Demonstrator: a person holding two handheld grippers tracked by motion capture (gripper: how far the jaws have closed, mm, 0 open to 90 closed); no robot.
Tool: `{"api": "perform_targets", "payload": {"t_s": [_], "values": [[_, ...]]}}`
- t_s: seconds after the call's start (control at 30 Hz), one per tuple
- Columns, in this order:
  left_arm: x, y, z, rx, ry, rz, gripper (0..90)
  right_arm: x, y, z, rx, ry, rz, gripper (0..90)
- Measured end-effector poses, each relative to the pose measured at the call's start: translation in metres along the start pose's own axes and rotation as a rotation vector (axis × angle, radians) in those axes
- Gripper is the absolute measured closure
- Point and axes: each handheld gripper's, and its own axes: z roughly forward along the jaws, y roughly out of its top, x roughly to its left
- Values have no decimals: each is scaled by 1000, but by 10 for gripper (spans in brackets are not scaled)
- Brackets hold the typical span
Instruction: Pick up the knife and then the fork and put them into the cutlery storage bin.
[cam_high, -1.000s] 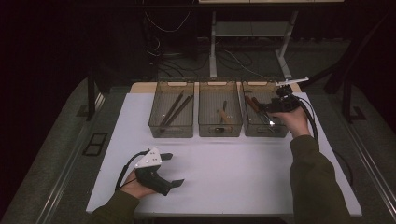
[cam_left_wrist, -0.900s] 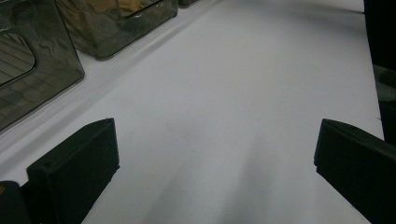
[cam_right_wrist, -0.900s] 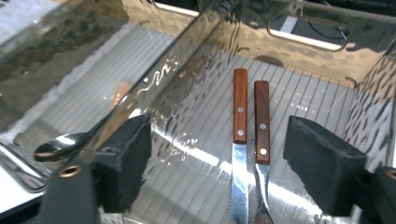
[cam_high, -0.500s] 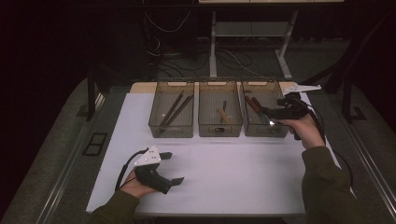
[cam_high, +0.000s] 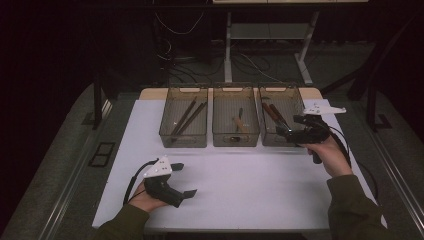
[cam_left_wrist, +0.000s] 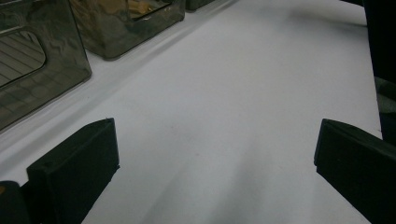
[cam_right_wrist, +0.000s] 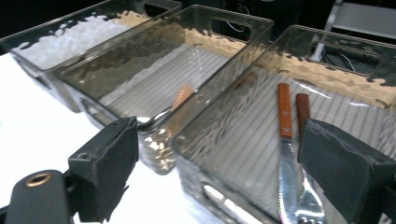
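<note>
I'm holding the right gripper over the right smoky clear plastic bin, its jaws just opening, released with nothing between them | two wooden-handled knives are lying inside that bin | I'm resting the left gripper released on the white tabletop

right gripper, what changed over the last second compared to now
The right gripper drew back from over the right bin toward the person, to its near right corner. Its jaws have just been opening and nothing is between them; the wooden-handled knives lie in the bin. The left gripper stayed on the white table, open and empty, and the three bins kept their places.
</note>
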Motion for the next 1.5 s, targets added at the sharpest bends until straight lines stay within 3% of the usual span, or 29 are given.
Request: {"api": "perform_targets", "payload": {"t_s": [0.4, 0.53, 0.83, 1.13, 1.5], "values": [[-1, 0, 0, 12, 13, -2, 0, 24, -35, -15, -30, 55, -21, 127], [-2, 0, 0, 15, 17, -1, 0, 29, -49, -18, -3, 62, -50, 127], [-4, 0, -2, 11, 20, -2, 0, 41, -79, -30, 7, 85, -52, 127], [-4, 0, -3, 9, 22, 3, 0, 51, -96, -36, 6, 105, -57, 127], [-4, 0, -3, 11, 22, -1, 0, 56, -115, -48, 41, 125, -62, 127]]}}
